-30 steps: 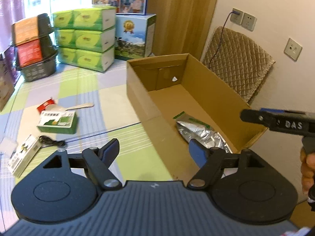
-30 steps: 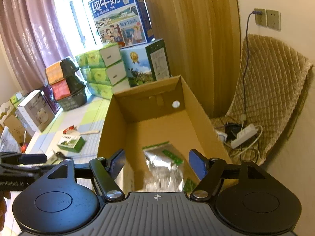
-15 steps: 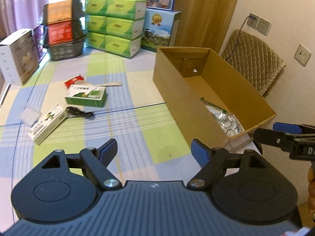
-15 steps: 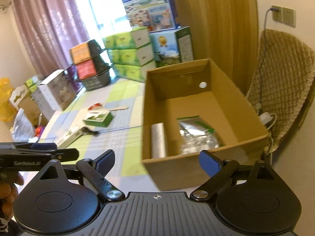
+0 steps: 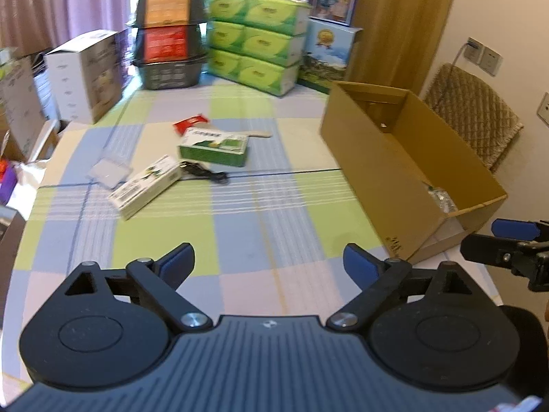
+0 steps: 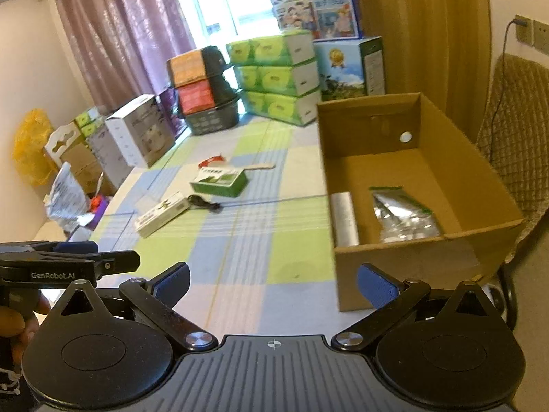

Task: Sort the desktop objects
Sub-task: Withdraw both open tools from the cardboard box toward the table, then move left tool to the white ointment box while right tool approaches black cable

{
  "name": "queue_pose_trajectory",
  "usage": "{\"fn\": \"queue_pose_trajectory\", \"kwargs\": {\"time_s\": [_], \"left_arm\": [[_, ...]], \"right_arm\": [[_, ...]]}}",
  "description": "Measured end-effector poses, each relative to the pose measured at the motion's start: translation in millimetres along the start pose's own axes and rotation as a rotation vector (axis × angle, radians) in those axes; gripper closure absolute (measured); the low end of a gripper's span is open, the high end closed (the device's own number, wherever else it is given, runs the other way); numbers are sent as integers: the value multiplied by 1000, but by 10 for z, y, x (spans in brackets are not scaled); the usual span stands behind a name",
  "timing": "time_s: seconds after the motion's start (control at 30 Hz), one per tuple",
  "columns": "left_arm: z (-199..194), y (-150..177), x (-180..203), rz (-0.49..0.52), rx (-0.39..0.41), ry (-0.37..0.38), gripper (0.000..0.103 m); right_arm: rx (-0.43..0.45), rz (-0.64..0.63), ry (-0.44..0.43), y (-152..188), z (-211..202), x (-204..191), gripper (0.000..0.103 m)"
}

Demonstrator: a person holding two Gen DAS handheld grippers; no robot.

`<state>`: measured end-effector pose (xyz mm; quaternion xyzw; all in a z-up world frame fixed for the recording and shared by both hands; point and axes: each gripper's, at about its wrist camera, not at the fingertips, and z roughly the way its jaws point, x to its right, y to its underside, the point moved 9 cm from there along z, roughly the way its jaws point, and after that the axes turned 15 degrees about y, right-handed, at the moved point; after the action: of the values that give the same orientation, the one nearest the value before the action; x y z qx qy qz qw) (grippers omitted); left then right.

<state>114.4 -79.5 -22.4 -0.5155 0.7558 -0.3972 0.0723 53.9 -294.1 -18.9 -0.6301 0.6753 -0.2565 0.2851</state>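
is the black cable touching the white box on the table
Touching. In the left wrist view the cable starts right at the end of the white box with no cloth showing between them; the right wrist view shows the same.

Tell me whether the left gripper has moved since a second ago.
Yes. The left gripper has pulled back from the cardboard box, which now sits farther off, to its right.

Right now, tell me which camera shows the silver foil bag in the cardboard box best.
The right wrist view: it looks down into the open brown cardboard box, showing the crinkled silver foil bag with its green strip almost whole. The left wrist view catches only a sliver above the box's wall.
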Motion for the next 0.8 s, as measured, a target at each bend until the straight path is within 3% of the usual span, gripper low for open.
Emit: {"fn": "queue_pose_trajectory", "kwargs": {"time_s": [0.47, 0.8], "left_arm": [[-229, 208, -719, 1, -22, -110, 3], [56, 162, -1168, 81, -56, -162, 3]], "right_arm": [[-45, -94, -43, 191, 226, -521, 2], [-32, -193, -58, 135, 629, -845, 2]]}}
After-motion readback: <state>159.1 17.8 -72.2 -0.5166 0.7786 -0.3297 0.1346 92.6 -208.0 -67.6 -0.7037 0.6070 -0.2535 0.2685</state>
